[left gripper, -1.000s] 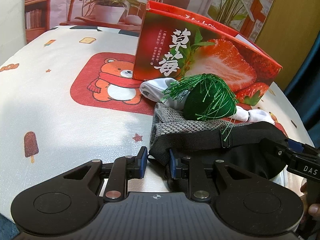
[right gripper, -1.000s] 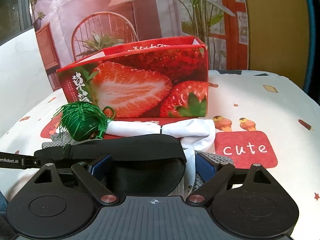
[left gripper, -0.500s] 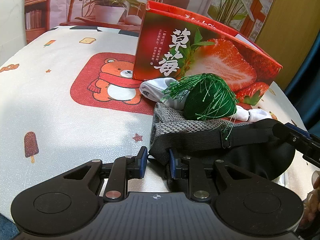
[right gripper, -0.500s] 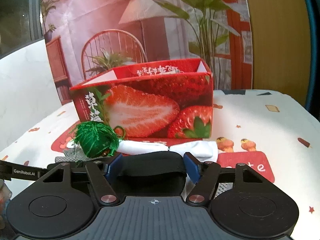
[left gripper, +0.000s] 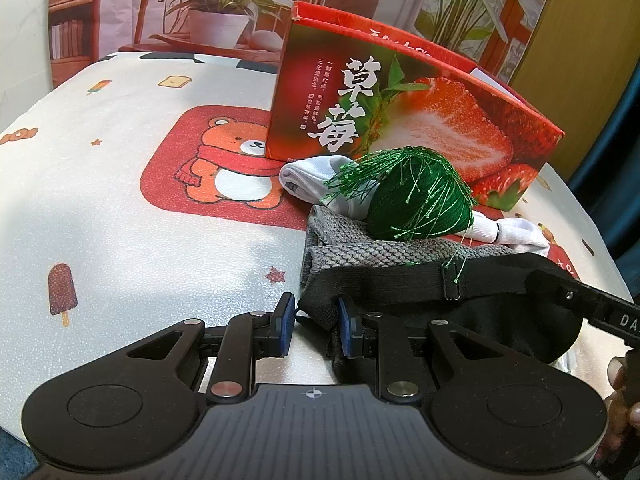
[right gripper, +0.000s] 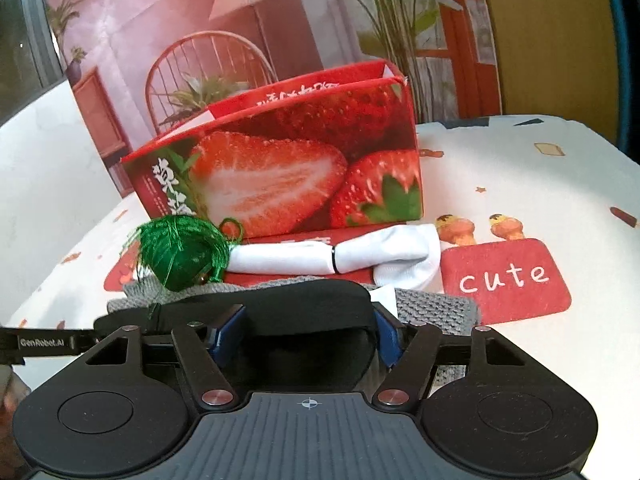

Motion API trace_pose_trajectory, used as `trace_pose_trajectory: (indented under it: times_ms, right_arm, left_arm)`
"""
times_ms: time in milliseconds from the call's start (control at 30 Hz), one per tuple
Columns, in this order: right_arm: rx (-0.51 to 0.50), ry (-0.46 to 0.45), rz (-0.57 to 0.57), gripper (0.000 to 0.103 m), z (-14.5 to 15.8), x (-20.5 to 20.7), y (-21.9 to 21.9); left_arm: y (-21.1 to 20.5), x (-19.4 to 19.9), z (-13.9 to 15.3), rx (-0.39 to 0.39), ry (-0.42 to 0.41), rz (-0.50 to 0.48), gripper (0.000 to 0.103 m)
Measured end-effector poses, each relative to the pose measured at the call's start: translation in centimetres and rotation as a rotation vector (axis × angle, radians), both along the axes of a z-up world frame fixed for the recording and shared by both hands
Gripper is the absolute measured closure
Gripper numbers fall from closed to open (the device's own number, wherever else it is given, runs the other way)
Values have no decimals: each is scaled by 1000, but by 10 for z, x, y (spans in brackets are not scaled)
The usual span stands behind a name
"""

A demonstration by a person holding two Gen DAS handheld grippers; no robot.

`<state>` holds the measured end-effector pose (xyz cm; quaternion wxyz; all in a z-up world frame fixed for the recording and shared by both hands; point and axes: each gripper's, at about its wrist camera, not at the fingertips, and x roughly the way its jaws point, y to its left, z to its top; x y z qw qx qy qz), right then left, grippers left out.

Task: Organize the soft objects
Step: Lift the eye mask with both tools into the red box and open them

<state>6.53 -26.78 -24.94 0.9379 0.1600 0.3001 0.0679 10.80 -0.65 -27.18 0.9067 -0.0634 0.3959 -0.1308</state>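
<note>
Left wrist: cartoon-print tablecloth [left gripper: 120, 200], plant-mural backdrop [left gripper: 224, 4]; left gripper [left gripper: 311, 326] pinching eye mask [left gripper: 500, 320]; right gripper [right gripper: 306, 334] closing around it.

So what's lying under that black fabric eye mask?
Under the black fabric eye mask lies a grey knitted cloth, showing at its far edge and left end. The mask covers the rest, so anything else beneath stays hidden.

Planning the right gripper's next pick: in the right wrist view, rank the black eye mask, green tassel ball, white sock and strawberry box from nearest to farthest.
1. Black eye mask, between the right gripper's fingers.
2. Green tassel ball, ahead left.
3. White sock, just behind, centre-right.
4. Strawberry box, at the back.
</note>
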Motion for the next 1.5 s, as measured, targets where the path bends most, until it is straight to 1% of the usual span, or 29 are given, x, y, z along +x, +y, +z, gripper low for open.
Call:
trace_pose_trajectory:
  times_ms: [67, 100, 133, 167, 200, 233, 400, 667, 833, 1000, 1100, 1200, 1267, 1367, 1433, 1500]
  right_arm:
    - [7, -16, 1, 57, 2, -2, -1]
    - [11, -22, 1, 71, 4, -2, -2]
    - [20, -30, 2, 78, 6, -2, -3]
    - [32, -45, 1, 80, 10, -4, -5]
    - [40, -59, -1, 85, 13, -5, -6]
    - [48, -81, -1, 92, 18, -7, -8]
    - [78, -156, 7, 94, 39, -11, -16]
    - [70, -242, 46, 95, 75, -6, -15]
    - [80, -287, 55, 95, 99, 8, -19]
    - [95, -329, 45, 95, 123, 33, -28]
    - [79, -352, 33, 95, 134, 54, -31]
    - [50, -360, 14, 95, 140, 79, -34]
    - [34, -365, -6, 95, 143, 95, -36]
    - [-1, -372, -35, 95, 142, 121, -39]
    - [-39, -376, -45, 95, 139, 133, -37]
    - [-80, -374, -47, 95, 133, 144, -35]
  left_arm:
    - [1, 0, 1, 0, 0, 5, 79]
    - [1, -1, 2, -4, -3, 3, 79]
    - [1, -2, 3, -10, -9, -1, 79]
    - [2, -4, 6, -18, -18, -3, 79]
    - [4, -6, 9, -26, -30, -5, 79]
    - [5, -7, 13, -32, -45, -6, 79]
    - [13, -14, 36, -59, -128, 8, 79]
    - [21, -19, 85, -74, -270, 20, 79]
    - [18, -5, 121, -79, -350, 4, 79]
    - [9, 17, 151, -78, -409, -4, 79]
    - [-2, 39, 163, -53, -434, -10, 79]
    - [-11, 65, 172, -48, -437, -2, 79]
    - [-21, 82, 176, -20, -448, 2, 79]
    - [-31, 103, 177, 17, -451, 3, 79]
    - [-40, 120, 172, 39, -430, 9, 79]
    - [-45, 135, 165, 40, -403, 6, 79]
